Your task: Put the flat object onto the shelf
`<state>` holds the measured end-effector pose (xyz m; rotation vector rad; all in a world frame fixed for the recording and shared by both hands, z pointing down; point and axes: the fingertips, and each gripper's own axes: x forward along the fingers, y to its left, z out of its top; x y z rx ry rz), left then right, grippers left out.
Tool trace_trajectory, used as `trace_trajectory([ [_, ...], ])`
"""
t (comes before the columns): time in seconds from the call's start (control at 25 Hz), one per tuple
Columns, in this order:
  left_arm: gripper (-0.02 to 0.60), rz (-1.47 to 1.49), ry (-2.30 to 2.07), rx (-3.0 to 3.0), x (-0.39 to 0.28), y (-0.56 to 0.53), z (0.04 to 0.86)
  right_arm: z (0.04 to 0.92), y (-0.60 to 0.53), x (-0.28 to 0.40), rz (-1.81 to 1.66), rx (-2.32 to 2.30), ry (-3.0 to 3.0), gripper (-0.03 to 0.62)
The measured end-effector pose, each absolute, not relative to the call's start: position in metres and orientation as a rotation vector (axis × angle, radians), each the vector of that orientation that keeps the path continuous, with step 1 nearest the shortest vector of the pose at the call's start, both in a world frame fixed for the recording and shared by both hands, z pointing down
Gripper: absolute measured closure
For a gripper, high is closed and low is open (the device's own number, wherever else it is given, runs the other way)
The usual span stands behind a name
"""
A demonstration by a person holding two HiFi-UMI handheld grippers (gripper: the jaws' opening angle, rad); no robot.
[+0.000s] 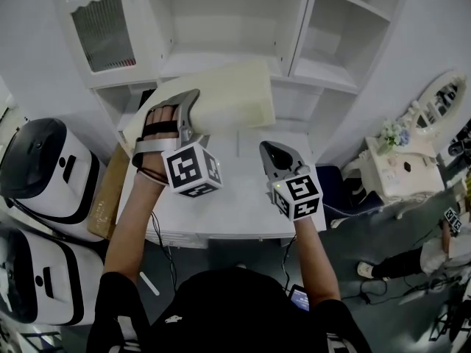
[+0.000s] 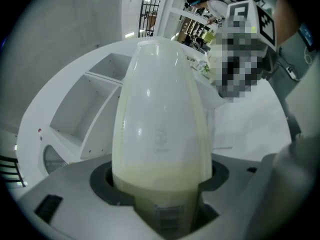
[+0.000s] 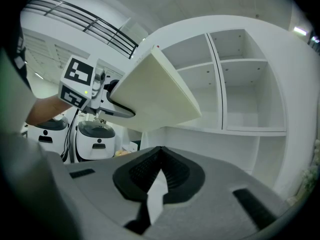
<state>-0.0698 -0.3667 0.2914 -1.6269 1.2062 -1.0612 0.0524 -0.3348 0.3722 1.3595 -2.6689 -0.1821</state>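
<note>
Left tool (image 1: 190, 107) grips one edge of the cream board (image 1: 232, 94) and holds it tilted above the white table (image 1: 243, 197), in front of the white shelf (image 1: 221, 20). Right tool (image 1: 276, 157), jaws together and empty, hovers over the table at 4 o'clock of the board.

Glossy cream plastic against smooth white shelving

The cream panel (image 2: 160, 119) looks like hard, smooth plastic, with bright glints and a faint embossed mark on its face. The white shelf unit (image 1: 184, 20), upper centre of the head view, looks smooth and painted. The right gripper (image 3: 159, 154) has a matt grey shell and dark ribbed pads (image 3: 140, 171).
</note>
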Motion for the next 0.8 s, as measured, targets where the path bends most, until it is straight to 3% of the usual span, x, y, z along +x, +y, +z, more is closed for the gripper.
trace_trajectory([
  [0.8, 0.268, -1.133, 1.118, -1.388, -0.062, -0.384, 0.274, 0.377, -0.34, 0.055, -0.172, 1.358, -2.654, 0.606],
])
